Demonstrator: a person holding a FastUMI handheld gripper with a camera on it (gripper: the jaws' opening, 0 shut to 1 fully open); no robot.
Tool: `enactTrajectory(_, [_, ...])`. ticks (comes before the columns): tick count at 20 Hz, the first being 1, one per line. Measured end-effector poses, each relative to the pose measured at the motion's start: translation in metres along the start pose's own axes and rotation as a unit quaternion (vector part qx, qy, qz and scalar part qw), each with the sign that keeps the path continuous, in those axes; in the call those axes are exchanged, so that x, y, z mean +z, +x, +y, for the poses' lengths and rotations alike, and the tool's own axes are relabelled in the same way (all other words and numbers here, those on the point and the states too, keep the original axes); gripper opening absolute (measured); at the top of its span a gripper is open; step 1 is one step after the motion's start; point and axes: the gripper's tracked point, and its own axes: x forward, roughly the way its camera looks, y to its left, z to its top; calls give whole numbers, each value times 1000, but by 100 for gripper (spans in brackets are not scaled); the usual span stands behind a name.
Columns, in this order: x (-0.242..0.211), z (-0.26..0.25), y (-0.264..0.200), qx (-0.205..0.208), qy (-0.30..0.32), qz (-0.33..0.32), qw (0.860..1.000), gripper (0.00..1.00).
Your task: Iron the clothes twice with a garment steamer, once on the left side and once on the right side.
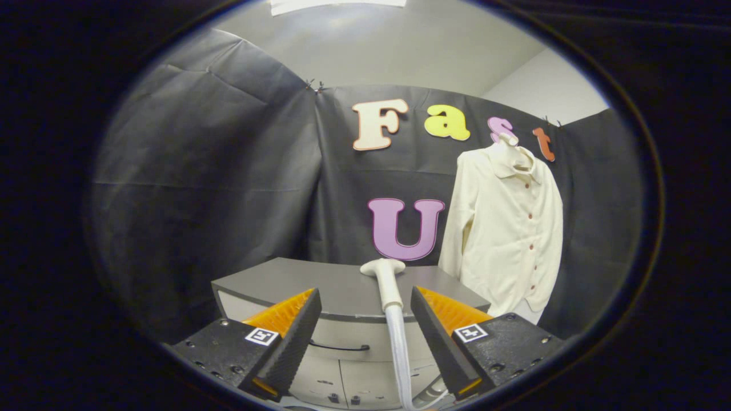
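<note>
I have the hand-held gripper (365,319) at the bottom centre of the frame, its two fingers spread wide apart and holding nothing. Between the fingers and a little beyond their tips I see the steamer head (384,274), pale, lying on the grey tabletop (320,285) with its wide nozzle end pointing away from me. Its ribbed hose (400,354) runs from the handle down over the front edge of the tabletop, passing between the fingers without touching either one. Below the tabletop I can make out a drawer front with a dark handle (340,347). The cream shirt (508,228), buttoned down the front, hangs at the centre right of the frame against the black cloth wall (200,171), beyond and to the right of the tabletop.
</note>
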Motion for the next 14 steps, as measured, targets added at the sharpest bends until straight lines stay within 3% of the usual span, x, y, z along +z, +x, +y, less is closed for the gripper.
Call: enactTrajectory(14, [-28,-1,99,3,4,64,998,95])
